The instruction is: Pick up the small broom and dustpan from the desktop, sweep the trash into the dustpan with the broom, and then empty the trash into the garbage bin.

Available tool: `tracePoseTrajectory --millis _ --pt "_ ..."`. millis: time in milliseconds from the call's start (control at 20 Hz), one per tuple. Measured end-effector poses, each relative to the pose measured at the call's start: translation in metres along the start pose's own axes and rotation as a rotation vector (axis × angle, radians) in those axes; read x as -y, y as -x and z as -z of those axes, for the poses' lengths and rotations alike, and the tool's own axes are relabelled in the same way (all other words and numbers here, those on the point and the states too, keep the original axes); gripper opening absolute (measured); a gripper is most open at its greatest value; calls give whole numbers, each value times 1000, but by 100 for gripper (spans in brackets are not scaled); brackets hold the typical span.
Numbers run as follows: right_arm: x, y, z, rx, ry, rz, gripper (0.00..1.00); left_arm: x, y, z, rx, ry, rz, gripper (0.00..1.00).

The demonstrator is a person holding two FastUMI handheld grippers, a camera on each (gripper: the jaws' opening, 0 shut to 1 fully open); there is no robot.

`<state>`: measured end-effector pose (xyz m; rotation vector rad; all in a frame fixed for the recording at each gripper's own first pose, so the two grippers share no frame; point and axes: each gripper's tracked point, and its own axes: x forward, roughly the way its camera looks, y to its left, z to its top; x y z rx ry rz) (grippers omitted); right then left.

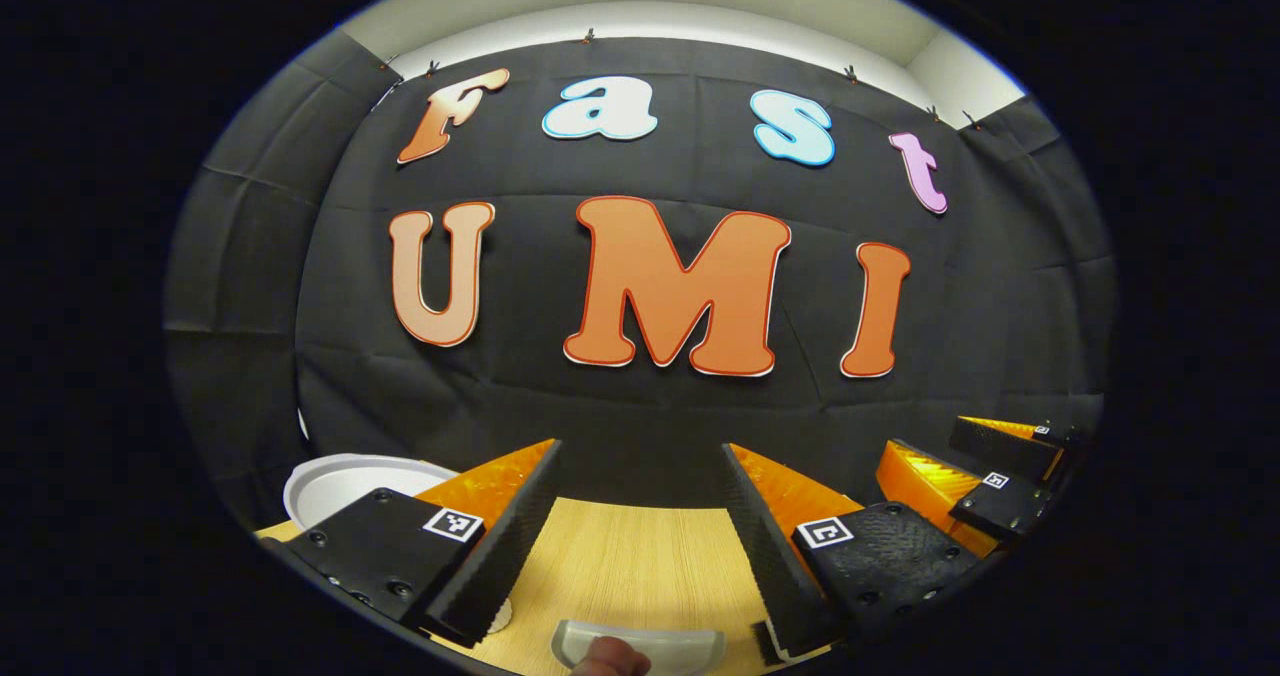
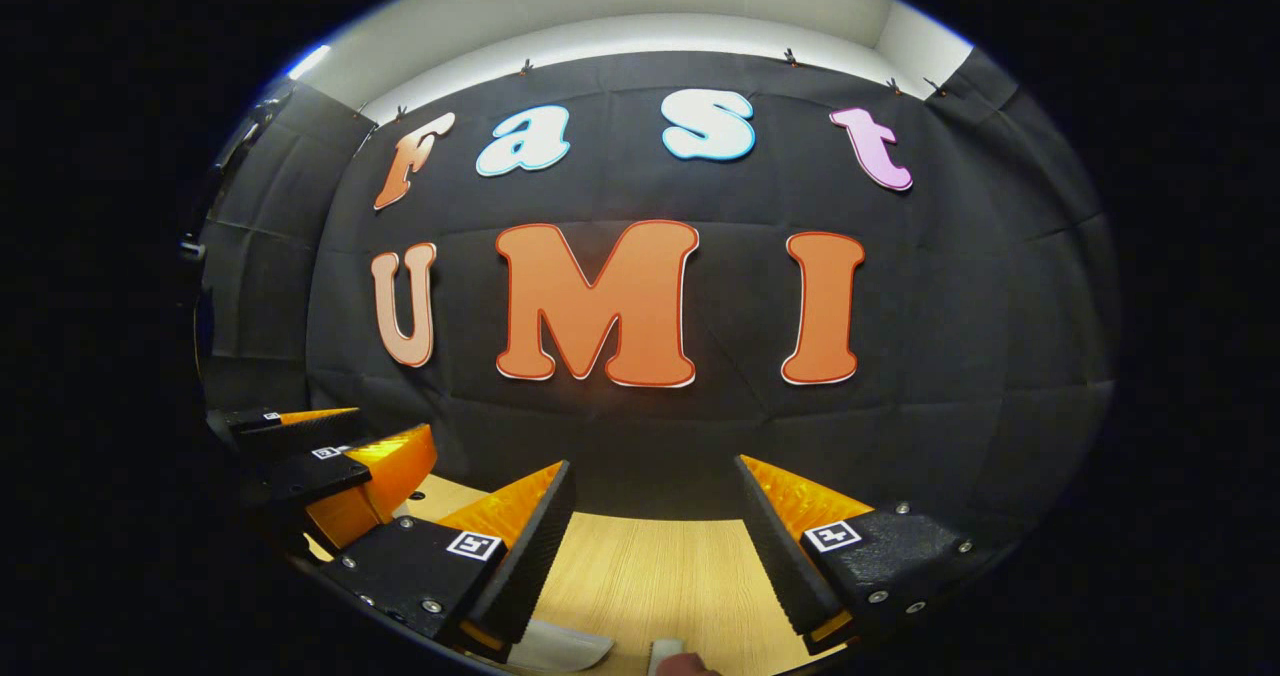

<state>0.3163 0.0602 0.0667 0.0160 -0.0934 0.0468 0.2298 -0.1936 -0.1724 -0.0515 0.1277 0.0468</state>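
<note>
- Both the left gripper [image 1: 640, 546] and right gripper [image 2: 652, 546] are held with jaws spread, nothing between them
- A pale object, possibly the dustpan [image 1: 640, 644], is seen low on the desktop [image 1: 640, 556]
- Pick-up is judged not yet begun; lowering is called for

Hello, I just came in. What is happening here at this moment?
A person holds two grippers above a wooden desktop, both facing the booth's black wall. The left gripper and the right gripper are open and hold nothing. A white round container stands at the left of the desk, perhaps the garbage bin. At the near edge lies a pale grey plastic piece, possibly the dustpan, though too little shows to be sure. The sweeping seems not yet started.
</note>
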Motion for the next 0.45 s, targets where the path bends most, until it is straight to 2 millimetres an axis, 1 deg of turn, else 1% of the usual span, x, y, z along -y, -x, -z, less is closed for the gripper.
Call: tracePoseTrajectory --millis 200,450 --pt "2 5 4 -2 7 3 94 7 0 2 -14 -17 21 98" --pt "4 4 10 -20 9 10 94 0 -2 7 -34 -10 10 98"
